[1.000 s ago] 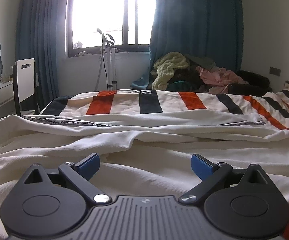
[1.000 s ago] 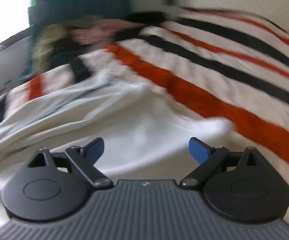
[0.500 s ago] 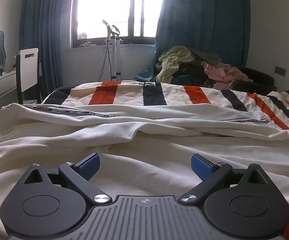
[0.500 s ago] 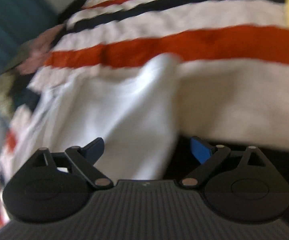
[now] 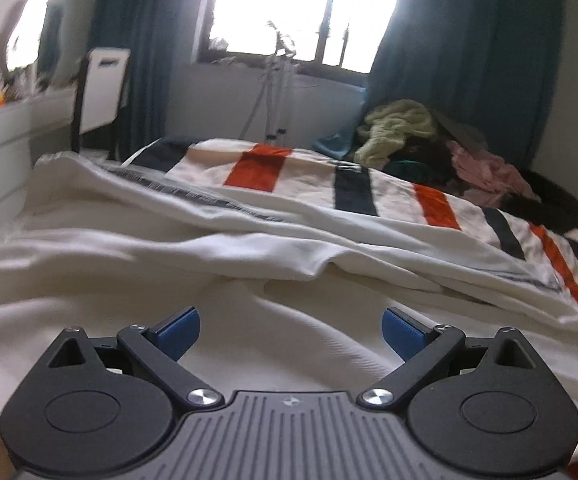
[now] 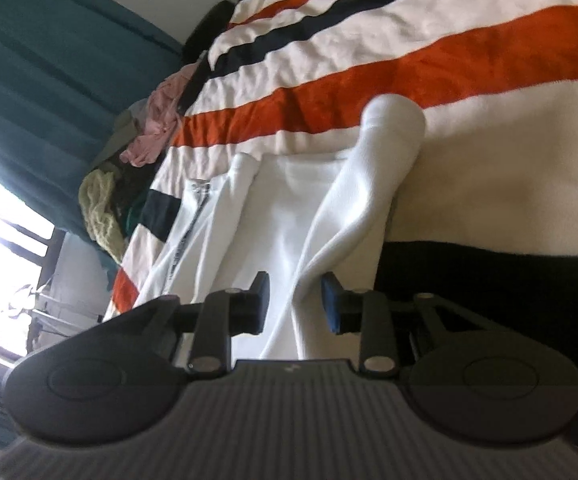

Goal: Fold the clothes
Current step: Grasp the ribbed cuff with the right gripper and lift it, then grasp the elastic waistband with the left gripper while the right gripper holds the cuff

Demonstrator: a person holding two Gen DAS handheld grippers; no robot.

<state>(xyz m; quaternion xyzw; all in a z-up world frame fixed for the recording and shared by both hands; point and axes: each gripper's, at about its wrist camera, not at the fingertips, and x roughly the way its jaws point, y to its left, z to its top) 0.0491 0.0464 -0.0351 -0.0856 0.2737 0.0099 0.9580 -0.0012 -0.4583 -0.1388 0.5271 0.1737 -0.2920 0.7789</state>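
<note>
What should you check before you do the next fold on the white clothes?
1. Right tongs around a fold of the white garment: ok, cloth lies between the pads.
2. Right tongs fully clamped: cannot tell, a gap shows.
3. Left tongs free: ok, wide open above the cloth.
4. Garment flat: not ok, wrinkled, with one rolled end.
5. Striped bedspread bare beyond the garment: ok.
6. Clothes pile out of the way: ok, far end.
</note>
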